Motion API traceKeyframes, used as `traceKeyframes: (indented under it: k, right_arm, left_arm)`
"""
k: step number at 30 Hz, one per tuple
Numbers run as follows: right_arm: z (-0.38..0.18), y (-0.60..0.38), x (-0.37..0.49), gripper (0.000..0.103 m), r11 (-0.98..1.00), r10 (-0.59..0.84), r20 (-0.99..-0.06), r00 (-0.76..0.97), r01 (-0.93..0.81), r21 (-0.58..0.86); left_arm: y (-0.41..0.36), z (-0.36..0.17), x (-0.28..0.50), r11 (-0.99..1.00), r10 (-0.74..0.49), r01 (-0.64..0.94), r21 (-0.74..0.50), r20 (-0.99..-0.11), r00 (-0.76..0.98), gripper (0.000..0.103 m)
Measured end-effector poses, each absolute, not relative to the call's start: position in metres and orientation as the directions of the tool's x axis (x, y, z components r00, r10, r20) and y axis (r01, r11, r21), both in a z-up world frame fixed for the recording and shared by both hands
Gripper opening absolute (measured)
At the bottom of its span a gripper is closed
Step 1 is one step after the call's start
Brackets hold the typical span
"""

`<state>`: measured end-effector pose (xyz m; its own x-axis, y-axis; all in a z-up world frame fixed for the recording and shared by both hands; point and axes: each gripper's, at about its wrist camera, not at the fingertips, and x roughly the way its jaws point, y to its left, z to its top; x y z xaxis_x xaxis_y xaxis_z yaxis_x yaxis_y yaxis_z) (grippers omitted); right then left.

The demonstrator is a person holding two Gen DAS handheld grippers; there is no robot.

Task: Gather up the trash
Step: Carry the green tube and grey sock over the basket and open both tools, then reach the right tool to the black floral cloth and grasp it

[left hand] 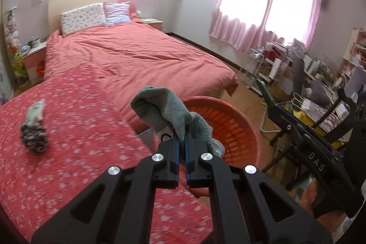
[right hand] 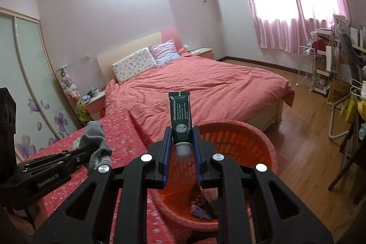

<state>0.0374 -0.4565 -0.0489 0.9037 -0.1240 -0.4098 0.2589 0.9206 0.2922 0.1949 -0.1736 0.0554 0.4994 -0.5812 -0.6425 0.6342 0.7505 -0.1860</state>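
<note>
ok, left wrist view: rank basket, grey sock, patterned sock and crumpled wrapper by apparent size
1. Basket, largest, though partly hidden.
2. Grey sock, held in the left gripper close to the camera, so it looks bigger than it is.
3. Patterned sock and crumpled wrapper look about alike; not ranking them.

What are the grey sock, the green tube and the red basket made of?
Sock: fuzzy knit fabric, matte; it droops in soft folds from the left claw. Tube: probably glossy plastic with a ribbed white cap, held by the right claw. Basket: likely smooth moulded plastic, its wall a slotted lattice.
</note>
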Motion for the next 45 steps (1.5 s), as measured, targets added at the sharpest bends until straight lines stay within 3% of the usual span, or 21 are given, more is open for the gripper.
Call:
traceKeyframes:
  k: [21,23,27,28,30,45]
  right_arm:
    - [-0.078,-0.495,0.045,0.018,0.888,-0.133,-0.448,0.884,0.307,0.342]
    - [-0.080,-0.498,0.048,0.018,0.885,-0.121,-0.457,0.881,0.305,0.353]
    - [-0.090,-0.507,0.056,0.019,0.877,-0.082,-0.496,0.865,0.298,0.376]
    - [-0.092,-0.506,0.057,0.022,0.878,-0.081,-0.502,0.861,0.300,0.373]
    - [-0.095,-0.505,0.058,0.043,0.880,-0.090,-0.516,0.852,0.310,0.359]
    - [-0.090,-0.478,0.066,0.044,0.911,-0.121,-0.557,0.821,0.315,0.266]
  left_arm:
    - [-0.247,0.002,0.207,0.681,-0.598,0.703,-0.205,-0.709,0.373,0.005]
    - [-0.250,-0.004,0.209,0.686,-0.587,0.700,-0.198,-0.720,0.371,0.008]
    - [-0.248,-0.014,0.215,0.712,-0.554,0.678,-0.180,-0.737,0.386,0.033]
    - [-0.245,-0.017,0.217,0.725,-0.541,0.667,-0.173,-0.742,0.396,0.036]
    - [-0.240,-0.019,0.221,0.742,-0.521,0.650,-0.163,-0.751,0.407,0.036]
    - [-0.143,-0.019,0.253,0.879,-0.343,0.473,-0.058,-0.766,0.543,0.049]
